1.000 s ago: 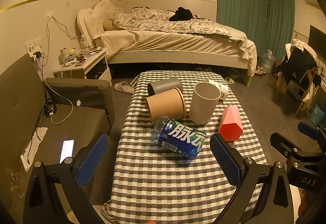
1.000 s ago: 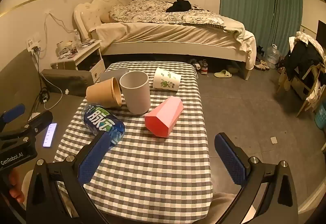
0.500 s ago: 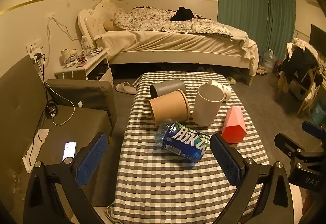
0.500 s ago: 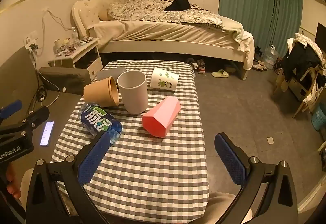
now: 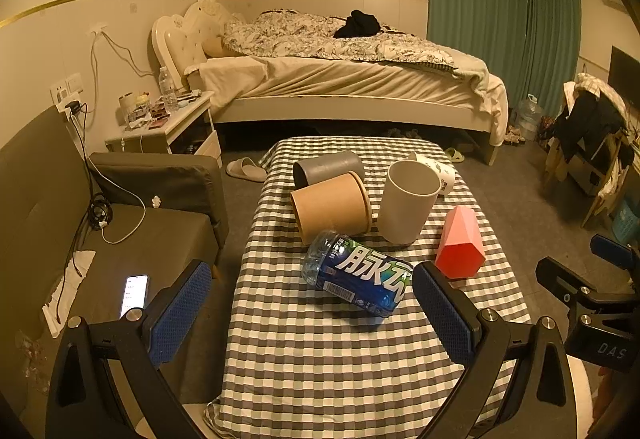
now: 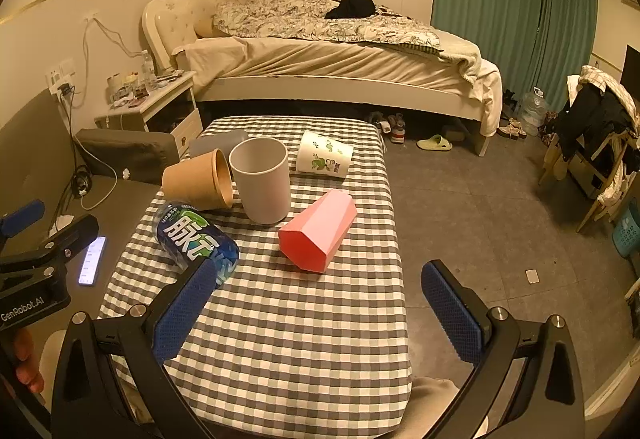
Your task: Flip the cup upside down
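A white cup (image 5: 406,207) stands upright, mouth up, in the middle of the checkered table (image 5: 296,351); it also shows in the right wrist view (image 6: 262,185). A tan cup (image 5: 332,205), a grey cup (image 5: 328,169), a printed paper cup (image 6: 325,158) and a pink faceted cup (image 6: 318,235) lie on their sides around it. My left gripper (image 5: 310,309) is open and empty, above the near part of the table. My right gripper (image 6: 318,307) is open and empty, also short of the cups.
A blue-labelled bottle (image 5: 358,275) lies on its side in front of the cups. A dark sofa with a lit phone (image 5: 134,295) is left of the table. A bed (image 5: 340,79) and a nightstand (image 5: 168,123) stand behind. A cluttered chair (image 5: 592,143) is at the right.
Both grippers have drawn slightly back and shifted, so the table objects sit a little farther off. Nothing on the table has moved. Both grippers stay open.
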`<act>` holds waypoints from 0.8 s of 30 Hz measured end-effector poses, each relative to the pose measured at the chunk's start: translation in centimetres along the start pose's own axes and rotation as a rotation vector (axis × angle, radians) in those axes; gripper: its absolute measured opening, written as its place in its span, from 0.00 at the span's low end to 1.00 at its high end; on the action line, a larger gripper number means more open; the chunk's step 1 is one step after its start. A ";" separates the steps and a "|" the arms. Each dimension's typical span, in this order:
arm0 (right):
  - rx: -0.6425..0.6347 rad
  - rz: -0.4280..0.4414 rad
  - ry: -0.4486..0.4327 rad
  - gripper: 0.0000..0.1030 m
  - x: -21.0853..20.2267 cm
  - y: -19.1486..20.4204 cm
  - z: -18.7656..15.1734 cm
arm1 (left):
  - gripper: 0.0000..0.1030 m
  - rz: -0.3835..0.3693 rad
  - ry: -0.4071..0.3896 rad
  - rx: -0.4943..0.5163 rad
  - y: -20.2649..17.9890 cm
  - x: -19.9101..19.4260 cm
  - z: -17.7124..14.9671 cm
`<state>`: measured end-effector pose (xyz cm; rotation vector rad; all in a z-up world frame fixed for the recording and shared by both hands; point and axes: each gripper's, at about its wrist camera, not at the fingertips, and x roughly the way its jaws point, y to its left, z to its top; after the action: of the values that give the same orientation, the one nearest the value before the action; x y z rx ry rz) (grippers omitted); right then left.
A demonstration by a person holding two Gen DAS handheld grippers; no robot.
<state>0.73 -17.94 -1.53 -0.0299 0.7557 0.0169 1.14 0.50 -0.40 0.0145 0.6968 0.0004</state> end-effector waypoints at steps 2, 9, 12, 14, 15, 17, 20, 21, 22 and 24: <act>-0.002 -0.001 0.002 1.00 0.1 0.1 0.0 | 1.00 0.001 0.001 0.002 -0.1 0.1 0.0; -0.006 0.003 -0.002 1.00 0.2 0.3 -0.1 | 1.00 0.001 0.000 -0.002 -0.1 0.2 -0.4; -0.011 0.003 -0.005 1.00 0.1 0.4 -0.2 | 1.00 0.001 0.002 0.002 -0.1 0.2 -0.4; -0.011 0.003 -0.005 1.00 0.0 0.5 -0.2 | 1.00 0.003 0.003 0.000 -0.1 0.2 -0.4; -0.011 0.003 -0.005 1.00 0.0 0.5 -0.1 | 1.00 0.002 0.002 -0.002 0.0 0.1 -0.6; -0.012 0.002 -0.006 1.00 0.0 0.5 -0.1 | 1.00 0.001 0.004 -0.005 0.1 0.1 -0.9; -0.013 0.003 -0.008 1.00 -0.1 0.6 -0.2 | 1.00 0.001 0.005 -0.006 0.3 0.0 -1.1; -0.013 0.004 -0.007 1.00 -0.1 0.6 -0.2 | 1.00 0.001 0.005 -0.006 0.3 0.0 -1.1; -0.013 0.004 -0.007 1.00 -0.1 0.6 -0.2 | 1.00 0.001 0.004 -0.005 0.3 0.0 -1.1; -0.015 0.003 -0.009 1.00 -0.2 0.7 -0.2 | 1.00 0.000 0.007 -0.007 0.3 0.0 -1.1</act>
<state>0.44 -17.27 -1.52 -0.0431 0.7470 0.0258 0.47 0.83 -1.25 0.0074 0.7042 0.0033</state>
